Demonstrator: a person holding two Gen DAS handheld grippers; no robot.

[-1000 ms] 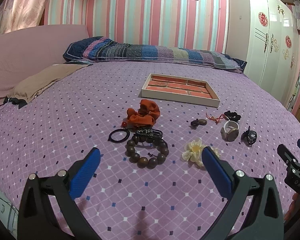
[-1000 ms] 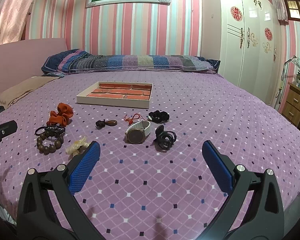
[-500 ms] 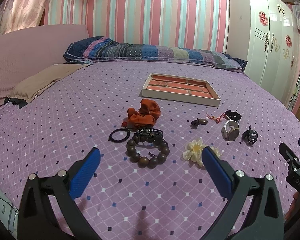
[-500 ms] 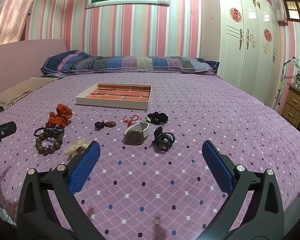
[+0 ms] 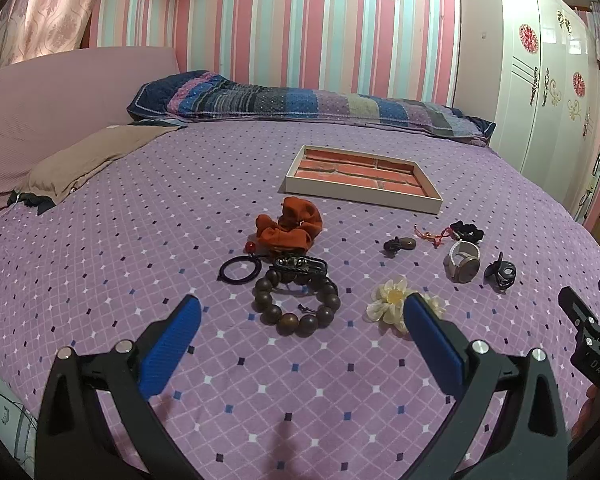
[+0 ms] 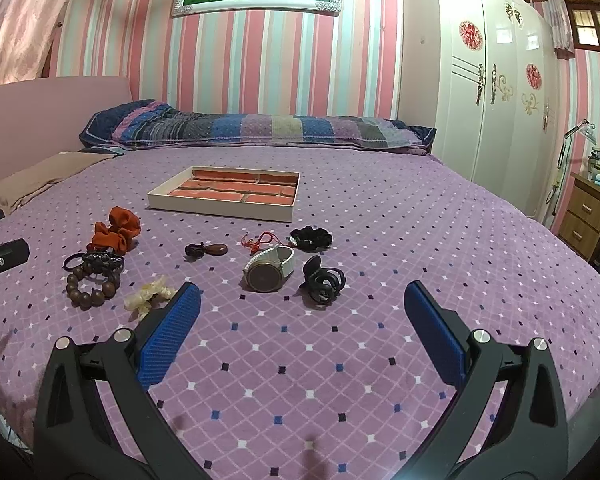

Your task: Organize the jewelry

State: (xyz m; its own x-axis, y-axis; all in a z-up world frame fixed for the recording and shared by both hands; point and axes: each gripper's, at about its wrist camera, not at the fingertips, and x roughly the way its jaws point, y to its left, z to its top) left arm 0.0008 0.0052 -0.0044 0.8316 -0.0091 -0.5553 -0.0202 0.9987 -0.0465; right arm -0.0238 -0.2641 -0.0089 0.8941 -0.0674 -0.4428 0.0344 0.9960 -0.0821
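Jewelry lies on a purple bedspread in front of a shallow white tray (image 5: 360,194) with a brick-pattern bottom, also in the right wrist view (image 6: 220,207). Items: an orange scrunchie (image 5: 290,226), a wooden bead bracelet (image 5: 296,302), a black hair tie (image 5: 239,270), a cream flower clip (image 5: 392,300), a white-strapped watch (image 6: 270,270), a black claw clip (image 6: 322,280), a black scrunchie (image 6: 311,237), a red cord (image 6: 258,240) and a brown pendant (image 6: 206,249). My left gripper (image 5: 298,334) is open and empty just short of the bracelet. My right gripper (image 6: 300,320) is open and empty just short of the watch.
A striped bolster (image 5: 300,100) lies along the head of the bed. A tan cloth (image 5: 84,164) lies at the left. A white wardrobe (image 6: 480,80) stands at the right, with a wooden desk (image 6: 588,216) beside it. The right gripper's body shows in the left wrist view (image 5: 592,340).
Both grippers have crept slightly forward toward the jewelry; the items look a little nearer. Nothing on the bed has moved. Both grippers stay open.
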